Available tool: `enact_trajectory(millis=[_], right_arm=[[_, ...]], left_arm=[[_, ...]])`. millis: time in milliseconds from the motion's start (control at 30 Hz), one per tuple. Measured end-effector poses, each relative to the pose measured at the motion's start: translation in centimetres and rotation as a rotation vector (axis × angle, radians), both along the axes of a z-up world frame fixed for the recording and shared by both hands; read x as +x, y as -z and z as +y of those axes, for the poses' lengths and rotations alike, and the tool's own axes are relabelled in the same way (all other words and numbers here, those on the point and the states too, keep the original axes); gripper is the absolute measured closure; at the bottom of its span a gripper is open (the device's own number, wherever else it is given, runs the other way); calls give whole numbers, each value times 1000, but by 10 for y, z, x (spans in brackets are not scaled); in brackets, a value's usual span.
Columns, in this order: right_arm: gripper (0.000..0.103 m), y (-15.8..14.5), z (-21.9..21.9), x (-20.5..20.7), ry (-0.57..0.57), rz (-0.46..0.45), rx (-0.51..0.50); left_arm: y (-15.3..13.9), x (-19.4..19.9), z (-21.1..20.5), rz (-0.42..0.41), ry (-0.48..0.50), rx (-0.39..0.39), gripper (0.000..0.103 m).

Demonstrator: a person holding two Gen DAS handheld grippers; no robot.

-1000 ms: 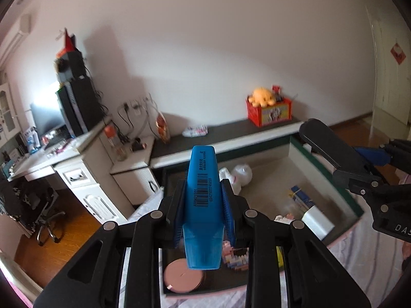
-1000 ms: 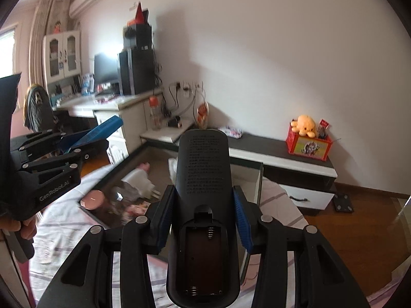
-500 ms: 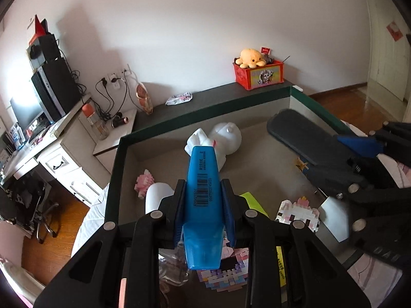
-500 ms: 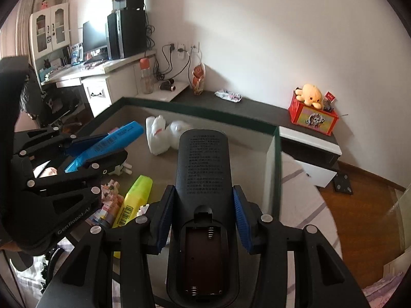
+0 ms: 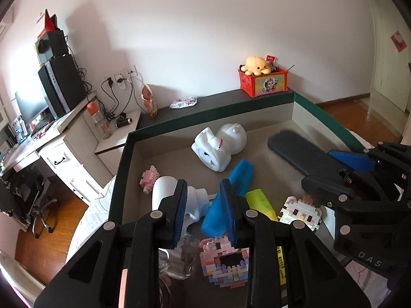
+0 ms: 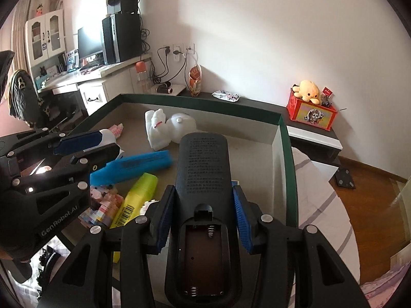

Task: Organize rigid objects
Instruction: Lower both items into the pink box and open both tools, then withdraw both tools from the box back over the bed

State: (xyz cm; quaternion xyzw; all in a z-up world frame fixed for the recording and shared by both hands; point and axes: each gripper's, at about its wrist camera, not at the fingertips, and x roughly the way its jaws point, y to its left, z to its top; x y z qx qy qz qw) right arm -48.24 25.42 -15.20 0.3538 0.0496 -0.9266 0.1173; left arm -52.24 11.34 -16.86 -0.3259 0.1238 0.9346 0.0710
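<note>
My left gripper [image 5: 203, 200] has its fingers [image 5: 181, 205] spread wide, nothing clamped; the blue highlighter [image 5: 228, 192] sits tilted just past the right finger, blurred, and I cannot tell if it touches the pad or lies free. In the right wrist view the blue highlighter [image 6: 131, 168] lies across the tray floor beside the yellow highlighter [image 6: 136, 197], left gripper [image 6: 84, 151] just next to it. My right gripper [image 6: 203, 210] is closed on the black remote [image 6: 203, 179], back side up, battery bay uncovered and springs visible, its far end out over the tray. Left wrist view shows the same black remote [image 5: 300, 154] poking in from the right gripper [image 5: 354, 169]. The green-rimmed tray [image 5: 120, 169] holds a white cat figure [image 5: 218, 146], a white cylinder thing [image 5: 164, 192], a pink block toy [image 5: 150, 182], a white-pink block figure [image 5: 300, 213], a pastel block frame [image 5: 226, 264] under my left fingers, and the yellow highlighter [image 5: 259, 202]. Behind the tray, on a dark shelf, is a red box [image 5: 264, 82] with a yellow octopus plush [image 5: 257, 65].
</note>
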Motion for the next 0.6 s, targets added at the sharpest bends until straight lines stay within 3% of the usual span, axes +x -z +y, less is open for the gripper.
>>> enact_trajectory(millis=[67, 200, 400, 500, 600], right_arm=[[57, -2, -1, 2, 0, 11, -3], [43, -8, -2, 7, 2, 41, -12], [33, -14, -2, 13, 17, 62, -23], [23, -21, 5, 21, 39, 79, -43], [23, -31, 8, 33, 41, 89, -50]], left_arm=[[-1, 1, -4, 6, -10, 9, 69], [-5, 4, -7, 32, -22, 16, 31], [-15, 10, -13, 70, -53, 32, 8], [-21, 17, -18, 79, -49, 67, 5], [-27, 34, -20, 93, -52, 68, 2]])
